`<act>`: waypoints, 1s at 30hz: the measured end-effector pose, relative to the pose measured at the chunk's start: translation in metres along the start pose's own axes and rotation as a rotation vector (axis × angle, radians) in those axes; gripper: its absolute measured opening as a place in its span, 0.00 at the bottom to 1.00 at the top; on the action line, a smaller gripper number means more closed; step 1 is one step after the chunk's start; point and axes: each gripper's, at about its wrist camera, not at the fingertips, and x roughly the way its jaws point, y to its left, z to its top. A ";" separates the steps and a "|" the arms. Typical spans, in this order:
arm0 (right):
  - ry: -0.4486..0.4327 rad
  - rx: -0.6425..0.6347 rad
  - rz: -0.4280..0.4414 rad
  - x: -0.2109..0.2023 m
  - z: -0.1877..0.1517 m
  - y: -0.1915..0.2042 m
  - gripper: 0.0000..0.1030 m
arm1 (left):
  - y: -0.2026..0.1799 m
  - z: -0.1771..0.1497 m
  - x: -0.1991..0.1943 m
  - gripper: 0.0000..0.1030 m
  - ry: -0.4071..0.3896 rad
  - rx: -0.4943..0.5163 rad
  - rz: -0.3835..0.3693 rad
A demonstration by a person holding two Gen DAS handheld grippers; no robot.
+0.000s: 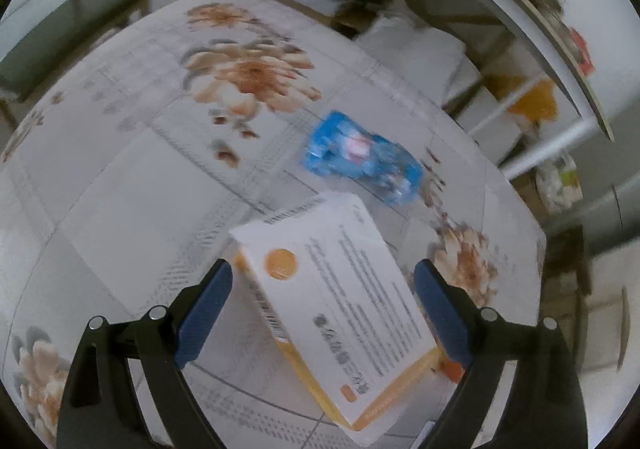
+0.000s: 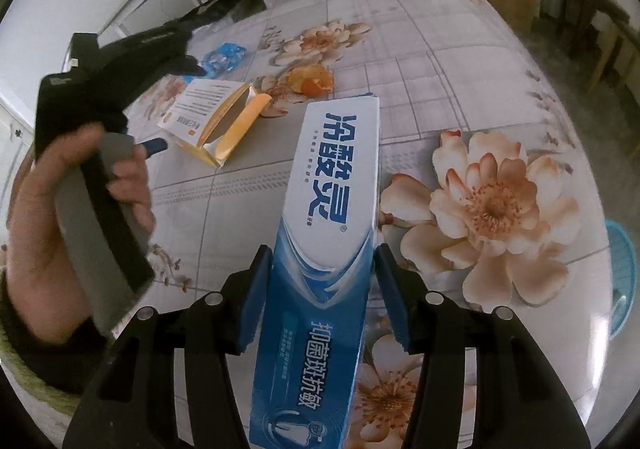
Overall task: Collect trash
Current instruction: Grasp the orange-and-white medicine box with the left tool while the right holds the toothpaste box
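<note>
My right gripper [image 2: 322,289] is pinching the blue toothpaste box [image 2: 320,249] across its narrow width, both pads pressed flat to its sides, so the long carton juts forward over the table [image 2: 460,61] without sagging; I hold it near its lower end, I judge, so the free end can lead into a bin. At the right edge a turquoise basket [image 2: 624,269] shows below the table rim, which looks like where this trash belongs. My left gripper [image 1: 324,289] is spread wide, its pads either side of the white and orange medicine carton [image 1: 344,309] but not pressing it; the box lies on the floral cloth with its end flap open, so a grip across the body should be safer than one at the torn end. Beyond it lie a crumpled blue wrapper [image 1: 360,157] and orange peel [image 2: 312,81], still to be gathered.
</note>
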 end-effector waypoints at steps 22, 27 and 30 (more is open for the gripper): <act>-0.013 0.006 0.018 -0.017 -0.013 -0.022 0.46 | 0.012 -0.053 -0.023 0.69 0.126 0.606 -0.187; -0.014 0.005 0.018 -0.017 -0.012 -0.022 0.46 | 0.022 -0.061 -0.033 0.67 0.136 0.630 -0.214; -0.015 0.008 0.018 -0.018 -0.014 -0.022 0.46 | 0.021 -0.043 -0.038 0.81 0.125 0.493 -0.248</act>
